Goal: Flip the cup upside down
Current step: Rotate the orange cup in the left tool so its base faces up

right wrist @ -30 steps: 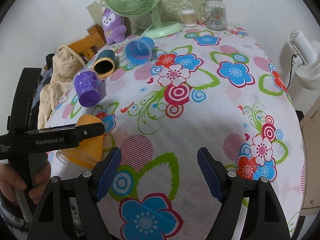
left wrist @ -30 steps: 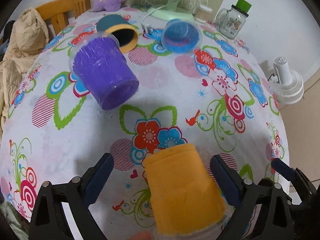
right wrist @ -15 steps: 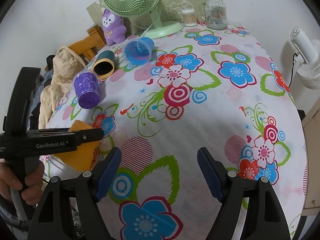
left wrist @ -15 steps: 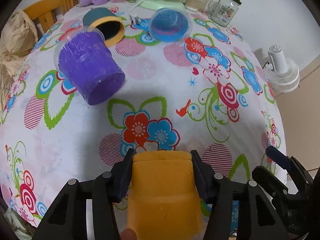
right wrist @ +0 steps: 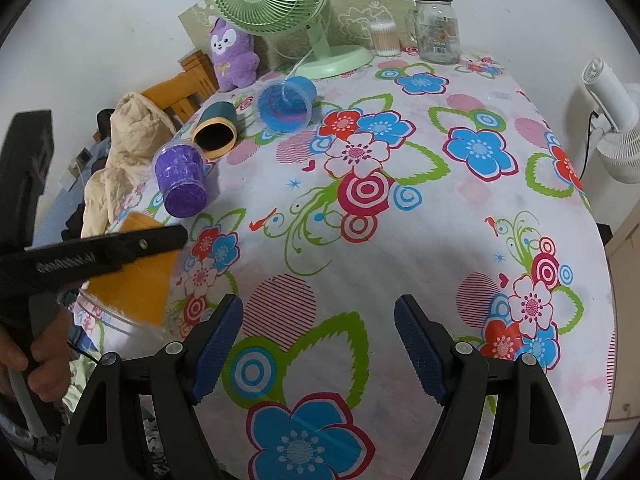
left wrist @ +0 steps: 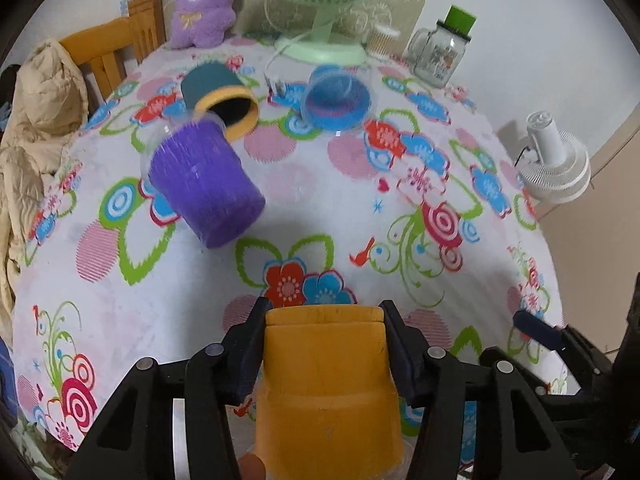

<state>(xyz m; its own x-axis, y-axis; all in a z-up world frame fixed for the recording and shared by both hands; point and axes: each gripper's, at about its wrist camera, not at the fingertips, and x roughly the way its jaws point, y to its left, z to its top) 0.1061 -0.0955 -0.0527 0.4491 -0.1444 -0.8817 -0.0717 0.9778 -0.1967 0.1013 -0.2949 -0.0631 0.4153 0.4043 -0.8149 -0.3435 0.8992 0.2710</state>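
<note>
Left gripper (left wrist: pixel 325 350): my fingers (left wrist: pixel 250 350) pinched the orange clear-plastic cup (left wrist: pixel 326 380) from both sides, near its flat closed end.
Orange cup: it lay lengthwise between my left fingers, closed end pointing away from me, clear rim toward my hand; in the right wrist view it sat at the near left edge of the flower-print surface (right wrist: pixel 400 240), tilted, partly hidden behind my left gripper. I could not tell whether it touched the cloth.
Right gripper (right wrist: pixel 319 346): my fingers (right wrist: pixel 218 344) were spread wide with nothing between them, hovering over the surface to the right of the orange cup.
Purple plastic cup (left wrist: pixel 202 184): on its side, beyond the orange cup and to the left.
Dark green cup with a yellow rim (left wrist: pixel 220 98): on its side just behind the purple cup, mouth facing me.
Blue clear-plastic cup (left wrist: pixel 338 98): on its side, farther back than the orange cup, beside the green cup.
Pale green desk fan (right wrist: pixel 276 4): at the far edge, behind the blue cup.
</note>
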